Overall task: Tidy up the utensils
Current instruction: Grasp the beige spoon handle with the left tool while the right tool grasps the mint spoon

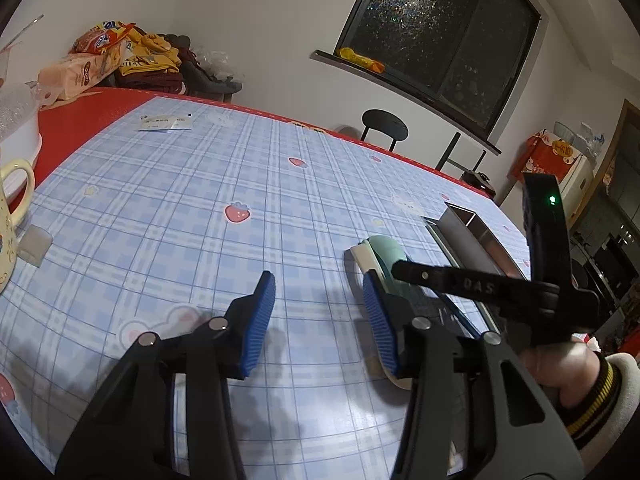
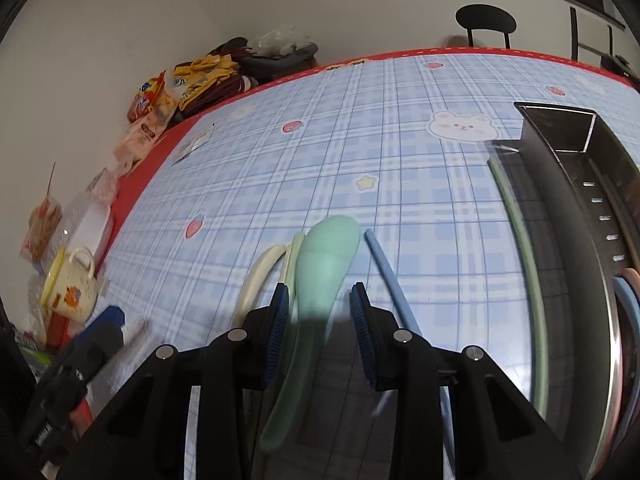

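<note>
While the left tongs [image 1: 318, 320] hang apart above the desk [image 1: 240, 168], the right tongs [image 2: 318, 332], also apart, straddle a green spoon [image 2: 320, 276].

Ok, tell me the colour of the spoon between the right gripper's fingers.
Mint green spoon, clearest in the right wrist view.

I see a mint-green spoon [image 2: 326, 264] beside a cream spoon [image 2: 256, 276] and a pale blue chopstick [image 2: 390, 280] on my blue plaid, strawberry-printed, red-edged tablecloth [image 2: 280, 176], between blue-padded black fingers [image 2: 278, 322].
</note>
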The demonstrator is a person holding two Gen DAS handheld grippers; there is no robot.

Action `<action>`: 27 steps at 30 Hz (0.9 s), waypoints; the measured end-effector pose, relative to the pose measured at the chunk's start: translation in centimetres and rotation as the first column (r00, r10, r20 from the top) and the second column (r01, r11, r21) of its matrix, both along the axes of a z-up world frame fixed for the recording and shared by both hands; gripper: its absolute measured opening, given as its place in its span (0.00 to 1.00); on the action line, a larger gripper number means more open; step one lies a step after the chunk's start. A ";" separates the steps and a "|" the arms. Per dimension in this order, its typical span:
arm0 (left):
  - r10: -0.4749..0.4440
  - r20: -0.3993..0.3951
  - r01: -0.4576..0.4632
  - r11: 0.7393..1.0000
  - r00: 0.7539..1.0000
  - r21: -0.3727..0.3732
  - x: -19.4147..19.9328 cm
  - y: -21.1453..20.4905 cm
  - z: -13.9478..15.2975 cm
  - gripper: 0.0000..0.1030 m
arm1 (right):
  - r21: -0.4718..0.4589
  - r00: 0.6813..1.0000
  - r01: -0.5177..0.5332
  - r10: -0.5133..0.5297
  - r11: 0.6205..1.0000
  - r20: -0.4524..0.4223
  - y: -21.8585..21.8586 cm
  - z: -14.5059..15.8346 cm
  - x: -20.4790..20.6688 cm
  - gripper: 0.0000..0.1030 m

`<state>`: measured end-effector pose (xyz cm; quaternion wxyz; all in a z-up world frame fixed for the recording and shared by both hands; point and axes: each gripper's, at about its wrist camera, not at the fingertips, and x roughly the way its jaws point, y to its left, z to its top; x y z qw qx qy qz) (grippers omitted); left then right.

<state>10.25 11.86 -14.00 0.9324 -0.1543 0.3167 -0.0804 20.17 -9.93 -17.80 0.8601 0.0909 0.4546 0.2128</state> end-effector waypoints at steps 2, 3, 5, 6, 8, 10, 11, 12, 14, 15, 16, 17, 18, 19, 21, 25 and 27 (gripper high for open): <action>-0.001 -0.003 0.001 1.000 1.000 -0.002 0.1 0.0 -0.1 0.44 | 0.005 1.000 0.003 -0.003 1.000 -0.001 0.2 0.0 0.2 0.31; -0.002 -0.004 0.002 1.000 1.000 -0.002 0.1 0.0 -0.1 0.44 | 0.004 1.000 0.002 -0.002 1.000 0.002 0.3 0.0 0.3 0.31; -0.003 -0.007 0.003 1.000 1.000 -0.002 0.2 0.0 -0.1 0.44 | -0.012 1.000 -0.006 0.006 1.000 0.015 0.6 0.0 0.5 0.31; -0.003 -0.009 0.003 1.000 1.000 -0.001 0.2 0.0 -0.1 0.44 | -0.022 1.000 -0.008 0.008 1.000 0.019 0.8 0.0 0.4 0.31; -0.003 -0.013 0.003 1.000 1.000 0.000 0.3 -0.1 -0.1 0.44 | -0.045 1.000 -0.012 0.013 0.999 0.026 1.2 0.1 0.4 0.31; -0.003 -0.014 0.003 1.000 1.000 0.003 0.3 -0.1 -0.1 0.44 | -0.044 0.999 -0.045 0.046 0.998 0.019 1.6 0.0 0.3 0.15; -0.003 -0.014 0.003 1.000 1.000 0.003 0.3 -0.1 -0.1 0.44 | -0.040 0.998 -0.060 0.061 0.997 0.012 1.8 -0.1 0.3 0.12; -0.007 -0.016 0.007 1.000 1.000 0.003 0.3 -0.2 -0.1 0.44 | -0.047 0.997 -0.069 0.070 0.997 0.014 1.9 0.0 0.1 0.11; -0.027 -0.037 0.027 1.000 0.999 -0.001 0.7 -0.3 -0.3 0.44 | -0.039 0.997 -0.078 0.078 0.996 0.010 1.9 0.0 -0.3 0.09; -0.040 -0.066 0.040 0.999 0.997 -0.001 1.2 -0.5 -0.5 0.43 | -0.027 0.997 -0.078 0.078 0.997 0.005 1.7 -0.1 -0.4 0.08; -0.051 -0.087 0.051 0.999 0.995 -0.001 1.6 -0.6 -0.7 0.42 | -0.021 0.997 -0.074 0.074 0.997 0.003 1.5 -0.1 -0.4 0.08; -0.064 -0.109 0.065 0.998 0.992 0.003 2.1 -0.8 -0.8 0.42 | -0.007 0.998 -0.066 0.066 0.998 -0.002 1.2 -0.2 -0.4 0.08; -0.075 -0.122 0.076 0.997 0.990 0.007 2.5 -1.0 -0.8 0.42 | 0.007 0.998 -0.056 0.056 0.998 -0.008 0.8 -0.2 -0.4 0.08; -0.083 -0.129 0.085 0.996 0.988 0.012 2.7 -1.2 -0.9 0.42 | 0.022 0.999 -0.046 0.047 0.999 -0.013 0.4 -0.3 -0.4 0.08; -0.115 -0.152 0.120 0.992 0.982 0.026 3.2 -1.9 -1.1 0.42 | 0.046 0.999 -0.033 0.034 0.998 -0.023 -0.1 -0.4 -0.4 0.07; -0.147 -0.171 0.156 0.987 0.974 0.043 4.4 -3.3 -1.2 0.42 | 0.090 0.999 0.002 0.002 0.996 -0.047 -1.3 -0.7 -0.6 0.07; -0.153 -0.184 0.165 0.985 0.971 0.051 5.1 -3.9 -1.4 0.42 | 0.101 0.999 0.007 -0.002 0.995 -0.051 -1.6 -0.8 -0.9 0.07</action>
